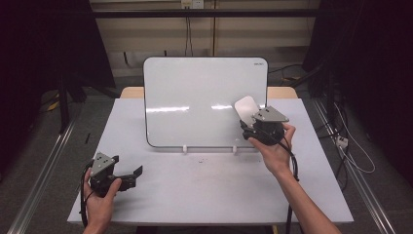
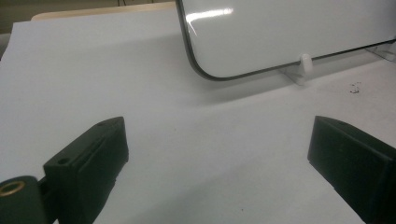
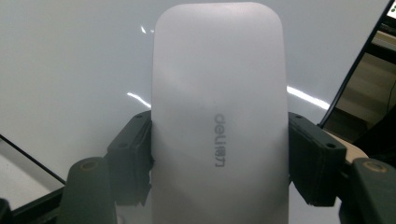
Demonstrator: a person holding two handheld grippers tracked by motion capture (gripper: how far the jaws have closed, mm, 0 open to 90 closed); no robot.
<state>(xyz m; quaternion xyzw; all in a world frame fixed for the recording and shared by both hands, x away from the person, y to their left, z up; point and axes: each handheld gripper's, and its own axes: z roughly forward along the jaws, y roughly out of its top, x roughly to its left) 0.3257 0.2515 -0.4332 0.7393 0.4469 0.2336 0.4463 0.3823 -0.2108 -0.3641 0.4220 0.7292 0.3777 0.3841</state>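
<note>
A white whiteboard [image 1: 204, 100] stands tilted on small clear feet at the back of the table. My right gripper [image 1: 251, 122] is shut on a white board eraser [image 1: 246, 107], holding it up against the board's lower right part. In the right gripper view the eraser [image 3: 219, 116] is clamped between both black jaws, its printed brand mark facing the camera, with the board [image 3: 70, 70] close behind it. My left gripper [image 1: 134, 176] rests low at the front left of the table, held by a hand. Its jaws stand wide apart with nothing between them [image 2: 217, 154].
The grey table top [image 1: 209, 185] stretches in front of the board. A small dark smudge [image 2: 355, 87] marks the table near one board foot [image 2: 303, 65]. Cables [image 1: 350, 151] trail on the floor at the right. Dark stands flank the table.
</note>
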